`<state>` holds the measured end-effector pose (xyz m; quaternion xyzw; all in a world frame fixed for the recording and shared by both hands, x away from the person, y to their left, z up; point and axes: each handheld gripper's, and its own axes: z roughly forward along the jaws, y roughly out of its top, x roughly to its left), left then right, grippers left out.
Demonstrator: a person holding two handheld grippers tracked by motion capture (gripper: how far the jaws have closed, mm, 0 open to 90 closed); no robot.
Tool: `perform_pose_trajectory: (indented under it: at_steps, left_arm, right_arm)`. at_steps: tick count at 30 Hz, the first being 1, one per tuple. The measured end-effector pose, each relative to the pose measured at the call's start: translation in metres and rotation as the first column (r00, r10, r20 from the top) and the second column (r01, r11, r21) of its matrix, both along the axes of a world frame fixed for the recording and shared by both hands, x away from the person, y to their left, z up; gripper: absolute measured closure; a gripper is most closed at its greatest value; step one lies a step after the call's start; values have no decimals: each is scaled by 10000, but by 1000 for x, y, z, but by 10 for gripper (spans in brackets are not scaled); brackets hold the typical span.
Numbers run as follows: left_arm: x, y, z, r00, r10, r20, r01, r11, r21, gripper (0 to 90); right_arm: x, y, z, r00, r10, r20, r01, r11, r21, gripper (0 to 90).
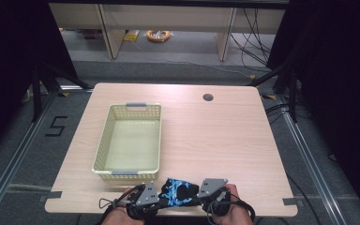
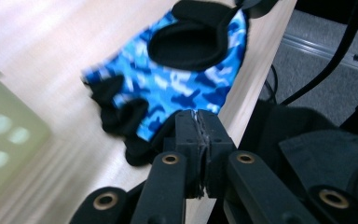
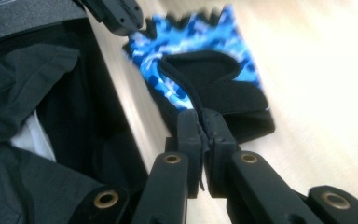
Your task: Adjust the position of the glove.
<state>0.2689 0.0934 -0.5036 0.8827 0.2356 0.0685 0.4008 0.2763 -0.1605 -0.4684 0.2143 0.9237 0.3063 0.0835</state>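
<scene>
A fingerless glove, blue camouflage with black trim, lies at the table's front edge between my two grippers. My left gripper is shut on its left end; in the left gripper view the jaws pinch the glove's near blue edge. My right gripper is shut on its right end. In the right gripper view the glove's black cuff runs straight into the closed right gripper.
A pale yellow plastic basket with grey handles stands left of centre on the wooden table, just behind the left gripper. A round cable hole sits at the back right. The person's dark clothing lies just off the front edge.
</scene>
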Motion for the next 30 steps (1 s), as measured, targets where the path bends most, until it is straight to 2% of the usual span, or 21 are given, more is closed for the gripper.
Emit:
perform_pose_trajectory:
  at_steps: [1,3,4,5,7,8,9,10,13,16,17,18,19,20,23,24,25,26,28,29,30]
  left_arm:
    - [0,0,-2,9999,-78,-126,78,10000,32,865]
    - [-2,-1,-5,9998,-164,-130,166,9997,169,854]
    - [-3,-2,-5,9998,-217,-37,218,9996,194,847]
    - [-3,-2,-7,9995,-259,-177,264,9992,303,834]
    - [-4,-2,-8,9995,-138,-269,141,9998,132,809]
    - [-2,0,-7,9995,-299,-97,301,9991,293,793]
    - [-4,-1,-7,9995,3,-317,-3,10000,-14,776]
    - [-3,1,-6,9992,-68,-383,66,10000,-67,755]
    - [-1,6,-1,9997,89,-221,-94,9997,-232,675]
    - [2,12,3,9982,482,-358,-500,9974,-510,609]
    - [4,15,4,9979,532,-364,-551,9971,-527,587]
    - [4,16,4,9969,626,-482,-652,9964,-549,580]
    - [5,18,5,9964,719,-455,-745,9955,-586,569]
    - [6,20,5,9960,780,-442,-801,9956,-485,560]
    - [9,23,4,9939,943,-579,-965,9947,-363,523]
    - [10,22,3,9923,966,-777,-1000,9942,-406,516]
    - [12,23,2,9936,842,-749,-865,9959,-277,498]
    - [13,23,1,9907,1018,-898,-1047,9941,-284,489]
    - [15,25,0,9912,943,-930,-963,9952,-181,483]
    - [17,26,0,9929,895,-779,-908,9958,-131,485]
    - [17,26,1,9919,868,-928,-885,9960,-147,486]
  right_arm:
    - [0,-1,-4,10000,5,-76,-5,10000,-41,871]
    - [-1,-4,-9,9995,-263,-153,259,9994,-240,862]
    - [1,-4,-13,9998,-161,-122,158,9995,-277,853]
    - [1,-4,-14,9985,-400,-365,386,9985,-386,837]
    - [1,-3,-17,9976,-539,-441,529,9983,-228,784]
    - [2,-3,-15,9979,-394,-512,384,9991,-200,756]
    - [0,-3,-14,9963,-651,-560,650,9979,-49,724]
    - [-1,-4,-12,9948,-824,-605,831,9965,98,687]
    - [2,-15,-4,9881,-1429,-571,1471,9860,789,629]
    - [7,-31,2,9606,-2647,-849,2743,9523,1336,605]
    - [8,-35,3,9473,-3016,-1081,3152,9378,1455,598]
    - [11,-37,2,9356,-3310,-1231,3475,9249,1543,588]
    - [13,-38,0,9319,-3344,-1405,3549,9208,1618,584]
    - [16,-39,-3,9214,-3488,-1711,3768,9098,1742,583]
    - [24,-37,-12,9069,-3521,-2312,3944,9027,1721,578]
    - [26,-36,-16,9061,-3500,-2375,3959,8996,1845,576]
    - [27,-35,-17,9040,-3483,-2477,3953,9018,1746,572]
    - [28,-34,-18,9007,-3508,-2562,3982,9025,1642,567]
    - [30,-34,-19,8985,-3400,-2776,3909,9074,1541,560]
    - [32,-34,-20,8937,-3387,-2942,3926,9078,1477,560]
    - [32,-34,-22,8958,-3456,-2795,3990,9024,1629,557]
